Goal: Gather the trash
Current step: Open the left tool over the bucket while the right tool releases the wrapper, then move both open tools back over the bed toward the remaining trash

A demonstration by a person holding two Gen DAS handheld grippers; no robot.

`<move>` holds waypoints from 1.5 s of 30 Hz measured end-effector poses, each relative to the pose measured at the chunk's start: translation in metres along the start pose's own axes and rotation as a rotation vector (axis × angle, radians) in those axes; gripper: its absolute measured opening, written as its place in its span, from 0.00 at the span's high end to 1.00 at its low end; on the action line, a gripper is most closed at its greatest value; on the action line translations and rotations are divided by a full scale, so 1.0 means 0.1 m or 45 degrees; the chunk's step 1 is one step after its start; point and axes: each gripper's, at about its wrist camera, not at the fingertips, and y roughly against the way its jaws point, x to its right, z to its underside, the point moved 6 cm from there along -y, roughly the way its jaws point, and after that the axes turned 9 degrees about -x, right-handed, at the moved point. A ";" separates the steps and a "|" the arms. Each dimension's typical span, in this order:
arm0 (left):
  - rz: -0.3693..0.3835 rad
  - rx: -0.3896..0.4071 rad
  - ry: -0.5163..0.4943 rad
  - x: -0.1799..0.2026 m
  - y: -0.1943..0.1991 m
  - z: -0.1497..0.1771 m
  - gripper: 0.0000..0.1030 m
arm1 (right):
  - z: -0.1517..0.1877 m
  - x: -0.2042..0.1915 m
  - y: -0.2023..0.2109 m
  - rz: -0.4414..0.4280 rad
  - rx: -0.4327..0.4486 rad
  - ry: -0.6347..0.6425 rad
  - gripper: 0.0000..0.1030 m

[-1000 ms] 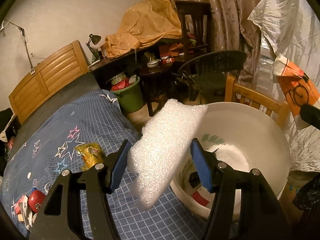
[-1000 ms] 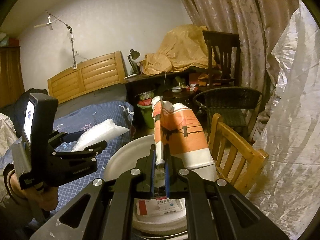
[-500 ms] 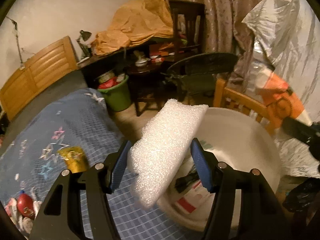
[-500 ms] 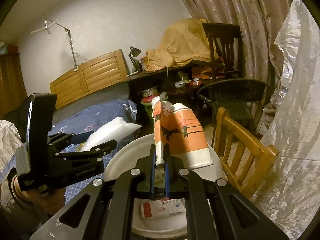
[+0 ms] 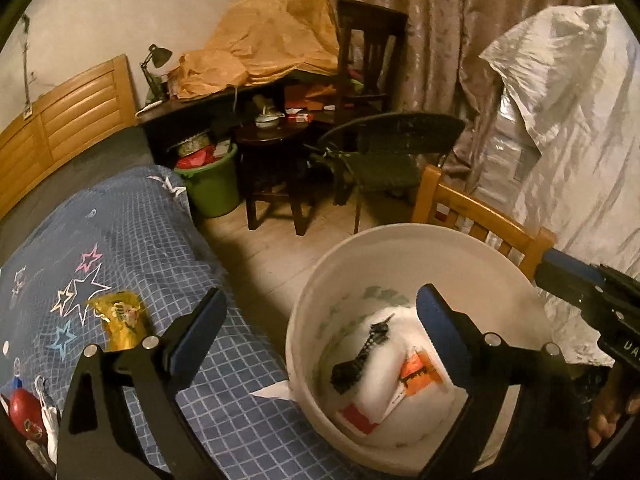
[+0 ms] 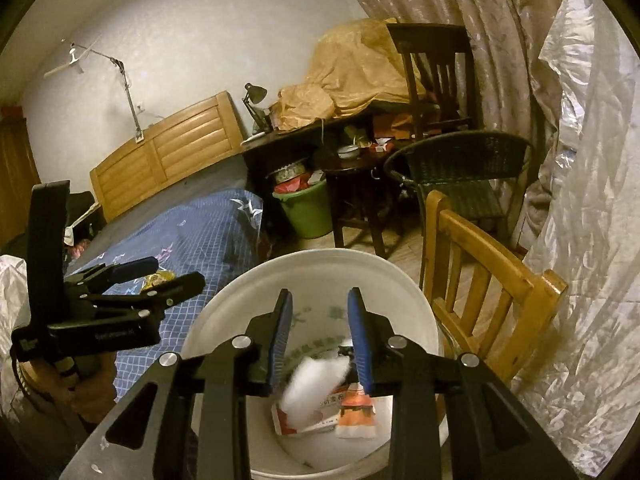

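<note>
A white bucket stands beside the bed, below both grippers. Inside it lie the white foam wrap, the orange-and-white carton and a red-and-white box. My left gripper hangs over the bucket's left rim, its jaws opening wide with nothing between them. My right gripper is above the bucket, its jaws opening and free of the carton. A yellow wrapper lies on the blue checked bedspread.
A wooden chair stands right of the bucket, with crinkled plastic sheeting behind it. Further back are a green bin full of rubbish, a dark stool, a wicker chair and a cluttered desk. A red object lies on the bed's near corner.
The left jaws spread and the foam wrap dropped into the bucket. The right jaws parted and the orange carton fell in too. Both grippers moved lower over the bucket.
</note>
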 end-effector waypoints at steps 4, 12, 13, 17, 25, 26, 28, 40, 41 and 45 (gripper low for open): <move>-0.022 0.012 0.014 -0.06 0.08 0.07 0.10 | 0.01 -0.03 0.02 -0.007 0.017 0.005 0.71; -0.167 0.112 0.143 -0.46 0.48 0.34 0.10 | 0.09 -0.54 0.17 -0.012 0.130 0.102 0.71; -0.179 0.117 0.164 -0.54 0.54 0.37 0.10 | 0.11 -0.63 0.19 -0.017 0.143 0.117 0.71; -0.245 0.145 0.260 -0.88 0.81 0.56 0.10 | 0.22 -1.04 0.22 -0.049 0.175 0.182 0.71; -0.360 0.164 0.427 -1.65 1.40 1.14 0.10 | 0.56 -1.78 0.04 -0.181 0.066 0.239 0.67; -0.377 0.159 0.447 -1.76 1.46 1.22 0.10 | 0.61 -1.85 0.01 -0.195 0.051 0.242 0.65; -0.414 0.142 0.503 -2.01 1.57 1.39 0.10 | 0.73 -2.06 -0.07 -0.225 0.009 0.257 0.64; -0.403 -0.008 0.949 -3.58 1.87 2.50 0.13 | 1.38 -2.77 -0.43 -0.331 -0.204 0.330 0.51; -0.379 -0.016 0.946 -3.63 1.84 2.51 0.14 | 1.41 -2.81 -0.46 -0.336 -0.219 0.328 0.50; -0.305 -0.065 0.921 -3.72 1.58 2.45 0.16 | 1.46 -2.88 -0.55 -0.345 -0.251 0.337 0.49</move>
